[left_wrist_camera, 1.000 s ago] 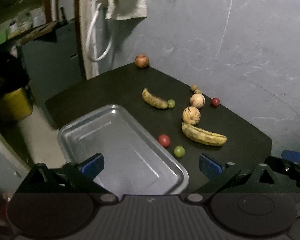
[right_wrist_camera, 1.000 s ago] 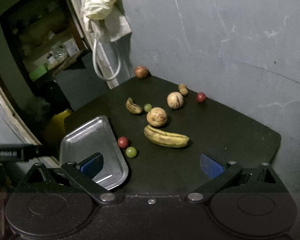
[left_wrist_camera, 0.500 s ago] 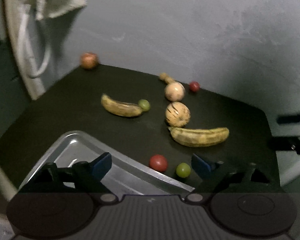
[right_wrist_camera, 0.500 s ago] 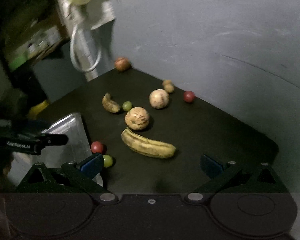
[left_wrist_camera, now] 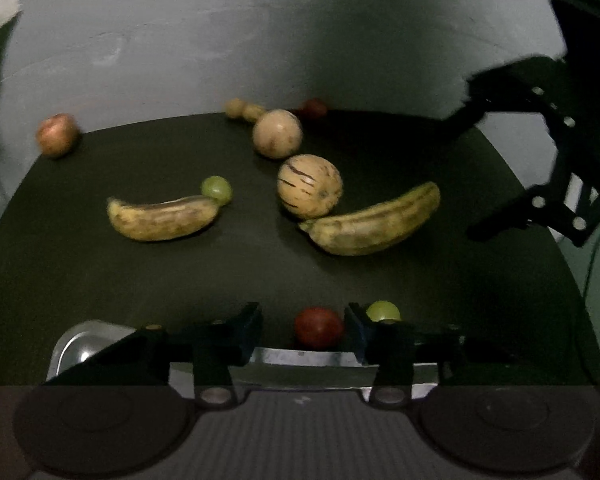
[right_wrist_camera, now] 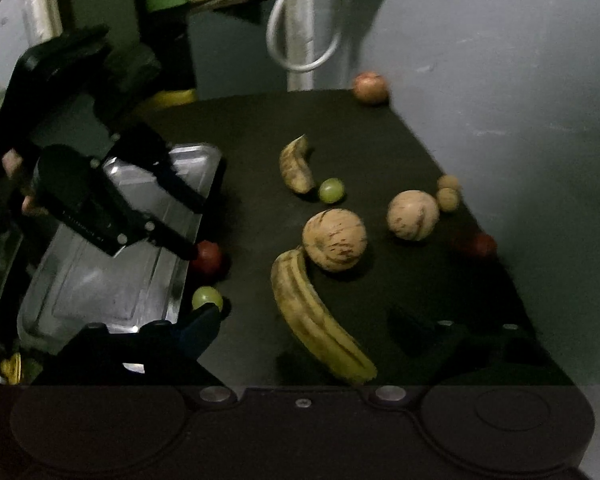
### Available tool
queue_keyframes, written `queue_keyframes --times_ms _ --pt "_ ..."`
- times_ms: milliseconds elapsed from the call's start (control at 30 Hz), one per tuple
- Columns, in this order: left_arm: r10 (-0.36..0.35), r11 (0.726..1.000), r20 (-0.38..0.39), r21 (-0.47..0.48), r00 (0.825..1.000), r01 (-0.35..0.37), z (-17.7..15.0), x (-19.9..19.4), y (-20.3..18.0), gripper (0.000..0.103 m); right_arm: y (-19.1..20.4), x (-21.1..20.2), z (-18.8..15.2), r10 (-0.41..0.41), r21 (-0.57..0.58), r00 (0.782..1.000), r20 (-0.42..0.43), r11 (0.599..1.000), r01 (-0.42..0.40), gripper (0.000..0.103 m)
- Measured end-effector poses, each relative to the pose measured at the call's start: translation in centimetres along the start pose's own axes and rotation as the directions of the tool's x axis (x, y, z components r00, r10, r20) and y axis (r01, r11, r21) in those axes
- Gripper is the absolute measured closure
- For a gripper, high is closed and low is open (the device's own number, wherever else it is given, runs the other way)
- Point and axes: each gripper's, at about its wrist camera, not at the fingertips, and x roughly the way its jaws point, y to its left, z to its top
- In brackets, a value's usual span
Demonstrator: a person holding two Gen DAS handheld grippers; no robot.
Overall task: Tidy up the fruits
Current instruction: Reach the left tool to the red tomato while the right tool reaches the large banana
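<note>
Left wrist view: low, close over tray [left_wrist_camera: 80, 344] edge, facing across bench [left_wrist_camera: 100, 280] toward wall. Right wrist view: higher, from bench's right side, angled down. Both share bananas, melons, red fruit [left_wrist_camera: 318, 326].

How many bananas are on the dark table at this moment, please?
2: a short banana beside a green grape, and a long banana lying against the striped melon.

The metal tray [left_wrist_camera: 85, 343] lies mostly hidden behind the left gripper [left_wrist_camera: 304, 326]. At the far right, a red fruit [right_wrist_camera: 480, 245] is blurred. The right gripper's right finger [right_wrist_camera: 410, 326] is lost in darkness.
</note>
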Motion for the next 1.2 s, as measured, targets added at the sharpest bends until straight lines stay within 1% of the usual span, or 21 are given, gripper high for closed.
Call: queue_keyframes --times_ms 67,200,367,500,600,733,833,967,1033,1100,1167,1200 --pt "-0.027 0.999 -0.024 0.04 0.999 0.028 0.3 0.6 -0.1 0.062 0.0 0.7 0.2 0.021 -0.028 1.0 -0.013 0.999 -0.021 0.015" --pt "-0.064 0.991 -0.067 0.116 0.996 0.072 0.8 1.1 -0.2 0.064 -0.2 1.5 0.4 0.044 -0.06 0.999 -0.031 0.997 -0.045 0.015" --pt "-0.093 0.979 -0.106 0.171 0.99 0.111 1.4 1.7 -0.2 0.064 -0.2 2.1 0.7 0.07 -0.078 0.997 -0.037 0.994 -0.072 0.015" --pt "-0.096 0.969 -0.137 0.214 0.986 0.124 1.8 2.5 -0.5 0.063 -0.1 2.5 0.8 0.084 -0.096 0.995 -0.048 0.991 -0.088 0.015" --pt "-0.082 0.963 -0.158 0.241 0.984 0.119 1.8 3.0 -0.6 0.064 -0.1 2.8 0.8 0.087 -0.109 0.995 -0.054 0.99 -0.093 0.015" --pt "-0.083 0.963 -0.166 0.24 0.983 0.122 1.9 3.2 -0.2 0.064 -0.2 3.5 1.0 0.087 -0.126 0.994 -0.064 0.987 -0.095 0.015" --pt "-0.08 0.963 -0.169 0.243 0.982 0.12 1.9 3.2 -0.1 0.067 -0.1 4.3 1.0 0.086 -0.146 0.993 -0.085 0.984 -0.098 0.021" --pt "-0.09 0.963 -0.173 0.235 0.981 0.13 2.1 3.4 0.2 0.067 -0.1 5.2 1.0 0.085 -0.177 0.99 -0.111 0.979 -0.104 0.027" --pt "-0.095 0.964 -0.171 0.23 0.981 0.133 2.2 3.4 0.3 0.069 -0.1 5.7 1.1 0.091 -0.185 0.988 -0.124 0.976 -0.113 0.034" --pt "-0.097 0.966 -0.162 0.224 0.982 0.132 2.3 3.4 0.4 0.07 -0.2 6.2 1.0 0.093 -0.185 0.985 -0.143 0.976 -0.119 0.044" --pt "-0.095 0.966 -0.154 0.224 0.983 0.129 2.3 3.5 0.6 0.07 -0.4 6.7 0.9 0.091 -0.182 0.982 -0.163 0.976 -0.121 0.047" --pt "-0.094 0.965 -0.153 0.228 0.984 0.128 2.4 3.5 0.6 0.07 -0.4 6.9 1.0 0.091 -0.182 0.982 -0.168 0.976 -0.122 0.047"
